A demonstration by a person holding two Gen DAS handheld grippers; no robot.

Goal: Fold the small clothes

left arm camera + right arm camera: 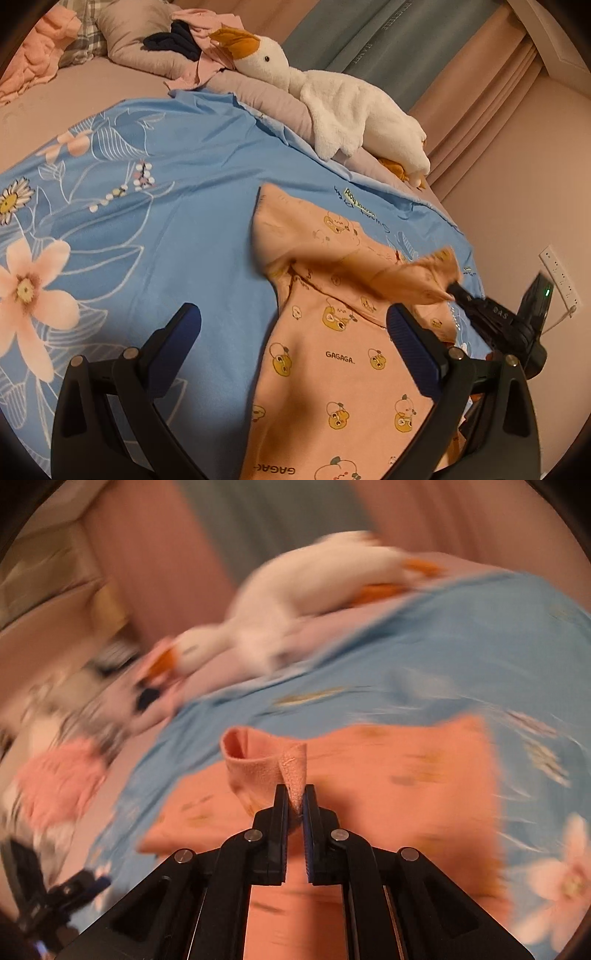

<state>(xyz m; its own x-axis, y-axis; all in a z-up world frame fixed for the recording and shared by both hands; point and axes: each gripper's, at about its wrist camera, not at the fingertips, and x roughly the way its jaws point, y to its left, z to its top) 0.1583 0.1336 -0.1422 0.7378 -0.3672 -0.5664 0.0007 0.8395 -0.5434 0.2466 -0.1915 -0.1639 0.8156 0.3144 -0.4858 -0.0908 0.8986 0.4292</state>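
Note:
A small peach shirt (332, 354) with yellow duck prints lies on a blue floral sheet (166, 206). My left gripper (293, 328) is open and empty, low over the shirt's left side. My right gripper (295, 797) is shut on the shirt's sleeve cuff (295, 771) and holds it up over the shirt body (388, 786). In the left wrist view the right gripper (452, 290) shows at the right, with the lifted sleeve (413, 273) stretched across the shirt. The right wrist view is blurred by motion.
A white plush goose (332, 96) lies along the sheet's far edge on a grey pillow. A pile of pink and dark clothes (192, 40) sits further back. A pink garment (33, 55) lies at far left. A wall with a socket (557, 273) is at right.

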